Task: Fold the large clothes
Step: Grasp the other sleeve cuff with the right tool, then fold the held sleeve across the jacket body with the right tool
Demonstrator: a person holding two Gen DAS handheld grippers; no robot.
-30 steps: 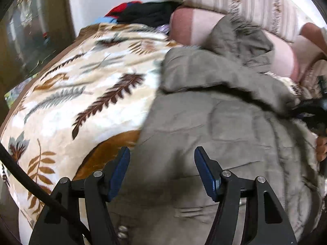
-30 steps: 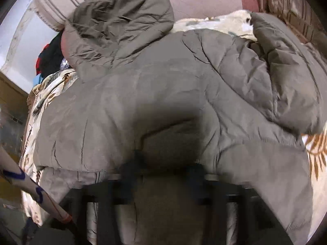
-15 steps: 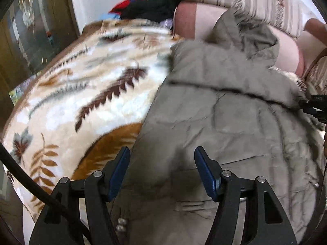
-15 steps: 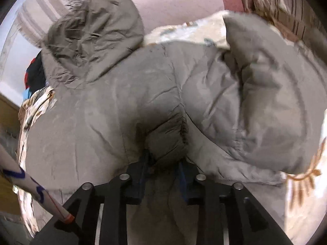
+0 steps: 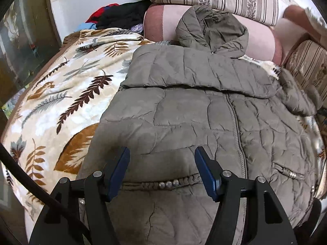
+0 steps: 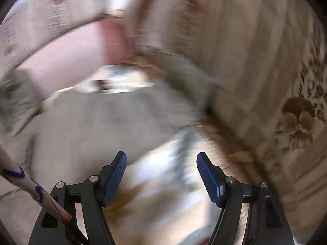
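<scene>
Olive quilted hooded jacket (image 5: 204, 110) spread front-up across leaf-patterned blanket (image 5: 67, 94), hood (image 5: 210, 30) resting against pink bolster (image 5: 259, 38) at the blanket's far edge, one sleeve folded across the chest. Left gripper (image 5: 161, 169) above the jacket's near hem, jaws apart, nothing between them. Right gripper (image 6: 161, 173) over the blanket beside the jacket's edge, jaws just opened wide, empty; view heavily motion-blurred.

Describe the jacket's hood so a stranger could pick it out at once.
Find the leaf-patterned blanket spread over the couch; the olive quilted jacket lies on its right part. The hood is the jacket's far end, propped against the pink cushion, the only olive part lifted off the blanket.
</scene>
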